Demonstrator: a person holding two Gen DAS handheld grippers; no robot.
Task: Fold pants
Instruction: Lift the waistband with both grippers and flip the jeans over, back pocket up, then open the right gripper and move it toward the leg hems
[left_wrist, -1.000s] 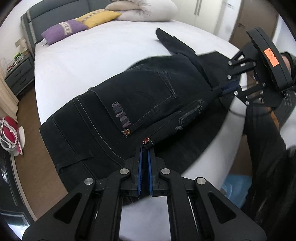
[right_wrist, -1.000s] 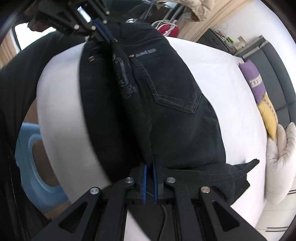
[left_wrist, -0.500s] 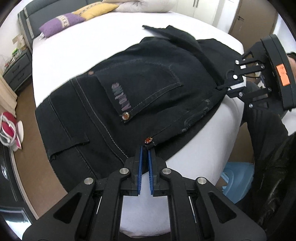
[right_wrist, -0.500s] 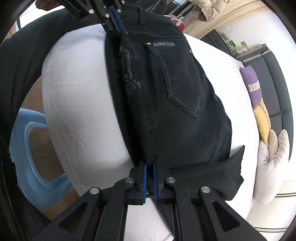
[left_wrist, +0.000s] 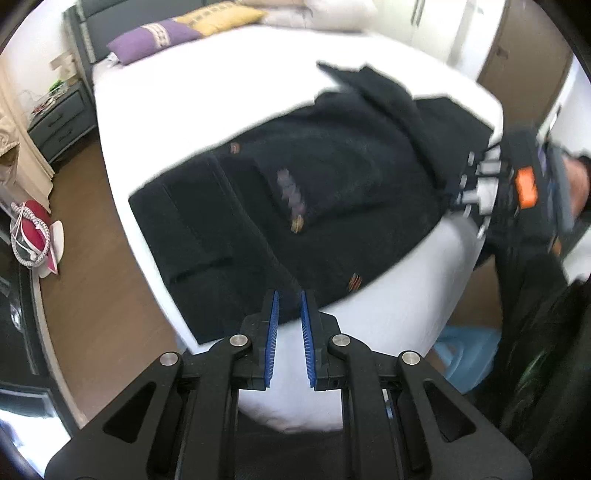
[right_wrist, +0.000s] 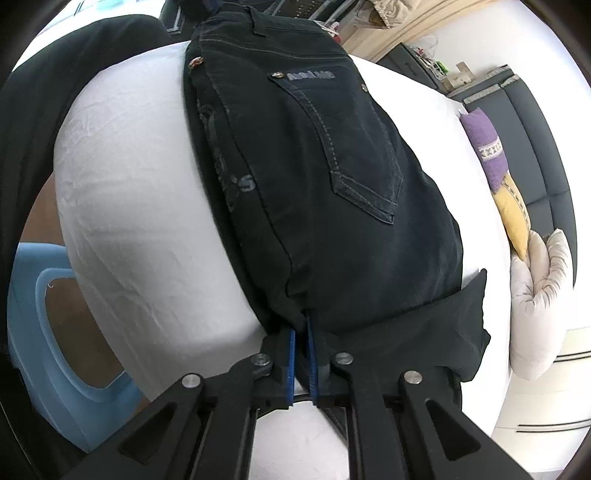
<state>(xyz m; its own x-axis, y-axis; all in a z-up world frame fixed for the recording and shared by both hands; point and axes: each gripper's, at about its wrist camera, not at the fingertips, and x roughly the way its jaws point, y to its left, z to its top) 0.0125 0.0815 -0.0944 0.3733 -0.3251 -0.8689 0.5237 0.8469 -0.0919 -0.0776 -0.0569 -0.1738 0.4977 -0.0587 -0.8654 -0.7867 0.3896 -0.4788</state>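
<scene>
The black jeans were laid folded on the white bed. The right gripper was seen clamped on their fold. The left gripper, just opened, was shown empty, its blue pads apart, only in its own view.

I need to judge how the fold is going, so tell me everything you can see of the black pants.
The black pants look like dark denim with pale stitching, a back pocket bearing a small logo patch, and copper rivets. They lie folded on the white bed, near its edge. The right gripper pinches fabric at one end; the left gripper, jaws just opening, has nothing between its pads.
</scene>
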